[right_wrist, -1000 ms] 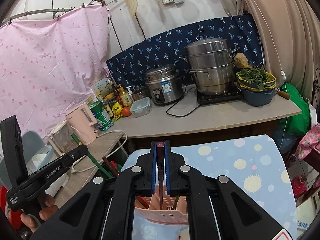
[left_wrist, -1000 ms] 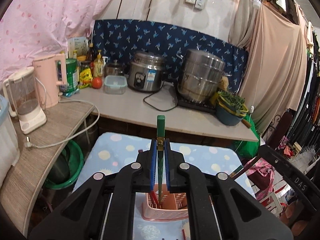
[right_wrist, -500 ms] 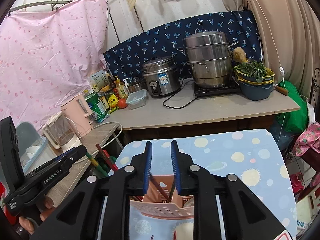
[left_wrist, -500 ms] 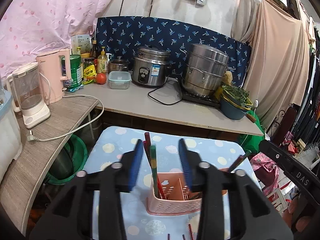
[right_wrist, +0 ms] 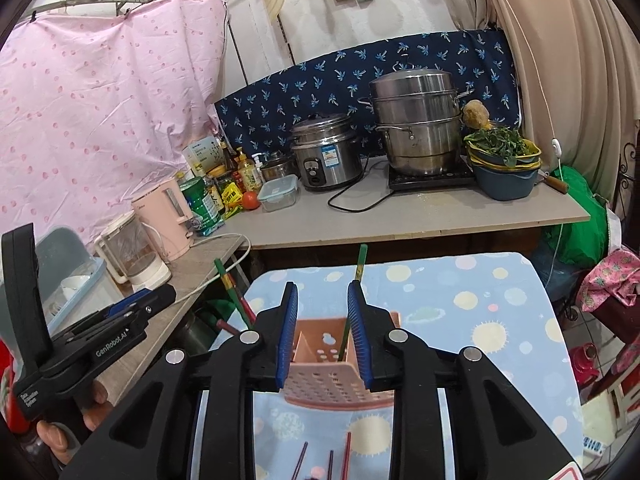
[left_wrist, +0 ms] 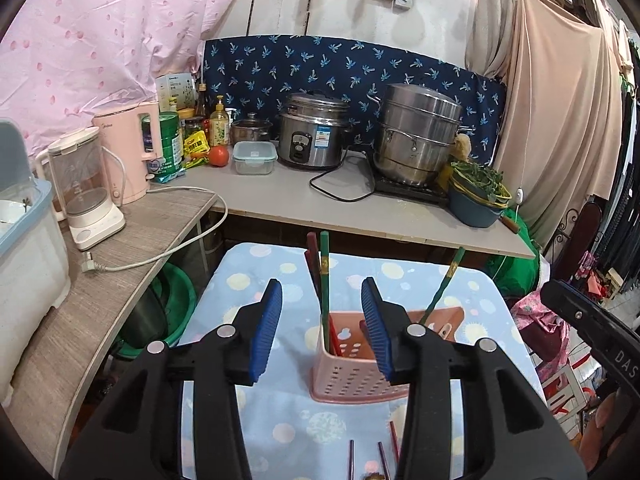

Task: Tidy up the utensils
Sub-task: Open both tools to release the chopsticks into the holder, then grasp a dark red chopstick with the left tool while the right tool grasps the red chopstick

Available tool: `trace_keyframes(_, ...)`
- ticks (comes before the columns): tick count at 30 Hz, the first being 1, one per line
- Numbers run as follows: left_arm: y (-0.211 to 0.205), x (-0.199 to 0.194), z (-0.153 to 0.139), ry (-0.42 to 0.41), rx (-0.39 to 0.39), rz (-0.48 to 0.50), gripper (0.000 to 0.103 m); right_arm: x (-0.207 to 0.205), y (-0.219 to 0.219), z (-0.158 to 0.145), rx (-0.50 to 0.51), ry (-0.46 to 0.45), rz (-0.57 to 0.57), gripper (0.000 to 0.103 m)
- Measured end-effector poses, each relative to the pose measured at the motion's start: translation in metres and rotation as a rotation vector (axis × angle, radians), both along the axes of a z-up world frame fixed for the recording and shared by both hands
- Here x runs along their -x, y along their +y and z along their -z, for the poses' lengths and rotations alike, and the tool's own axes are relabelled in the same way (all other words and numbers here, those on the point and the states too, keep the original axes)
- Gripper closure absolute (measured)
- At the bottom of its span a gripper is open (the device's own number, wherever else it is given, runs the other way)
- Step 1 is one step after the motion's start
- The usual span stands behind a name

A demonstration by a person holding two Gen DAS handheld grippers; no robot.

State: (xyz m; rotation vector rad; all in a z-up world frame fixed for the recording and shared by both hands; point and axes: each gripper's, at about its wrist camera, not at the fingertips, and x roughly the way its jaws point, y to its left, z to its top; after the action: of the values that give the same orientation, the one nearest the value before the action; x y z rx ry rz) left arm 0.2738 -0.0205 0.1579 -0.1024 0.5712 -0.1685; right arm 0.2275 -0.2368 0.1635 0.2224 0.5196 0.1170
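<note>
Home kitchen — rice cooker [left_wrist: 311,141], steamer pot [left_wrist: 417,132], kettle [left_wrist: 127,150].

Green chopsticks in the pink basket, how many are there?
2. One green chopstick stands nearly upright at the left end of the pink basket, beside a dark red chopstick; the other leans right at the right end. Shorter ones may be hidden inside.

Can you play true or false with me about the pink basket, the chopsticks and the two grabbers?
1. Both grabbers are open. True: the left gripper and the right gripper hold nothing.
2. The pink basket is empty. False: chopsticks stand in it, such as the green chopstick.
3. Some chopsticks lie on the dotted cloth in front of the basket. True.
4. The basket stands on the grey counter. False: it stands on the dotted cloth.
</note>
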Motion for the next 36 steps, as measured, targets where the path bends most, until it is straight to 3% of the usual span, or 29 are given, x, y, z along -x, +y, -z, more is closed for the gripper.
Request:
trace_keyframes(10,-0.001,0.041,0.013,0.019,-0.057,-0.008,0.063,0.050,0.007,0.020,0.026,0.048,-0.008,0.076)
trace_keyframes(17,0.002,0.078,0.035,0.051,-0.082,0.001,0.056,0.089,0.004,0.046,0.024,0.105,0.005,0.076)
trace_keyframes(26,0.006,0.123,0.088,0.136,-0.129,0.025,0.046,0.128,0.002,0.097,0.022,0.216,0.006,0.076)
trace_keyframes(36,0.006,0.157,0.148,0.246,-0.130,0.027,0.045,0.155,0.015,0.164,0.029,0.328,0.001,0.076)
